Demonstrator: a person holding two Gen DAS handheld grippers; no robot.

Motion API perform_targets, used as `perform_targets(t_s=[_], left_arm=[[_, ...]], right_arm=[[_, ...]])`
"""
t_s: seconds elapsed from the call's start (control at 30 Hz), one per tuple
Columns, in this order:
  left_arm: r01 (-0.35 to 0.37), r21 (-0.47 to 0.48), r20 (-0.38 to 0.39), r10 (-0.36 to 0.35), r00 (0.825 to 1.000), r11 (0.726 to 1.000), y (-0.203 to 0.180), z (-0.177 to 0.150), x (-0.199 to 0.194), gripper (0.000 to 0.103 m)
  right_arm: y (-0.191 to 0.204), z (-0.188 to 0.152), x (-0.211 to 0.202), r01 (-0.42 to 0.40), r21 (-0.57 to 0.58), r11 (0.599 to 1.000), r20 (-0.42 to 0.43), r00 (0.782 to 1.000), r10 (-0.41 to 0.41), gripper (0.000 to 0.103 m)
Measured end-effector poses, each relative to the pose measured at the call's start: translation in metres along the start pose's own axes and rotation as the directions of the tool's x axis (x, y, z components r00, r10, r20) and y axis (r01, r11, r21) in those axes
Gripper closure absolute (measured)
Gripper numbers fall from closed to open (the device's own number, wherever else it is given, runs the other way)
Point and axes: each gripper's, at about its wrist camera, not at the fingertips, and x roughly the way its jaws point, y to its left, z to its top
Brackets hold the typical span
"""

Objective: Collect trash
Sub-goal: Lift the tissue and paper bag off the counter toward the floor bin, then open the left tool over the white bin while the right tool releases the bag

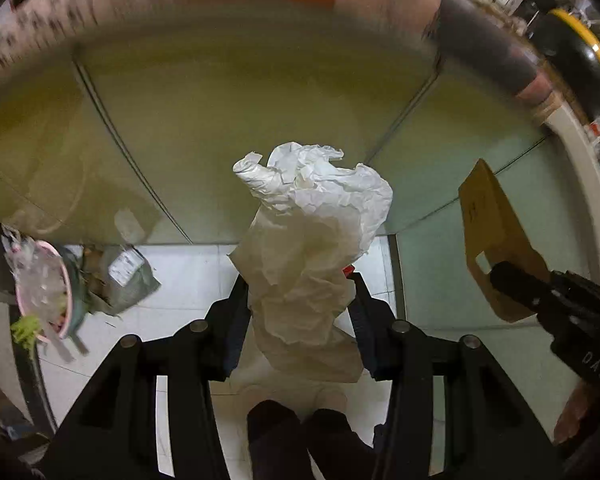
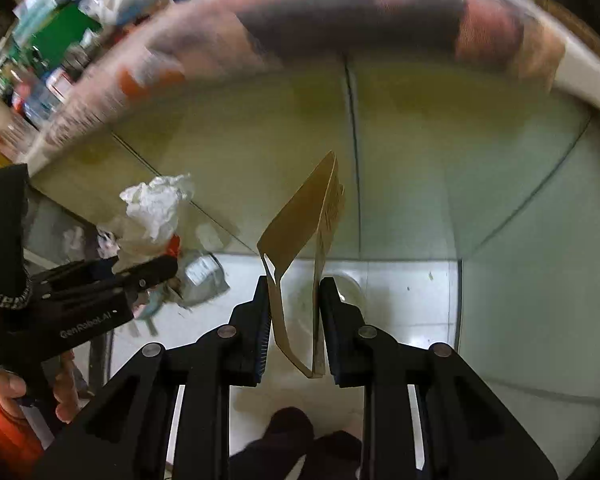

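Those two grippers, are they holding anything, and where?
Left gripper pinches crumpled white paper at its lower half; right gripper clamps folded brown cardboard near its fold.

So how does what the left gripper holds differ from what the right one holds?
The left gripper holds crumpled white paper, soft and bulky; the right gripper holds a brown cardboard piece, stiff, flat-sided and folded. The cardboard has a cut-out slot; the paper has none. Both are clamped between the fingers over the bin.
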Motion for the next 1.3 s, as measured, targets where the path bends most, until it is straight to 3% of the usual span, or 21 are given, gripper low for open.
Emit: perform_targets(t_s=[0.53, 0.8, 1.07, 1.3], left_arm=[[0.013, 0.056, -0.166, -0.003, 0.986, 0.998, 0.039, -0.090, 0.266, 0.056], [0.043, 0.082, -0.182, -0.028, 0.983, 0.996, 0.058, -0.114, 0.366, 0.055], [0.066, 0.071, -0.147, -0.055, 0.988, 0.995, 0.075, -0.121, 0.410, 0.050], [0.052, 0.106, -0.075, -0.044, 0.996, 0.993, 0.071, -0.122, 0.399, 0.041]], right_arm=[[-0.057, -0.085, 0.254, -0.084, -0.045, 0.995, -0.174, 0.982, 0.075, 0.078], [-0.071, -0.105, 0.326, -0.068, -0.077, 0.995, -0.166, 0.985, 0.054, 0.070], [-0.079, -0.114, 0.358, -0.056, -0.113, 0.992, -0.150, 0.988, 0.039, 0.058], [-0.079, -0.111, 0.350, -0.022, -0.124, 0.992, -0.113, 0.994, 0.008, 0.054]])
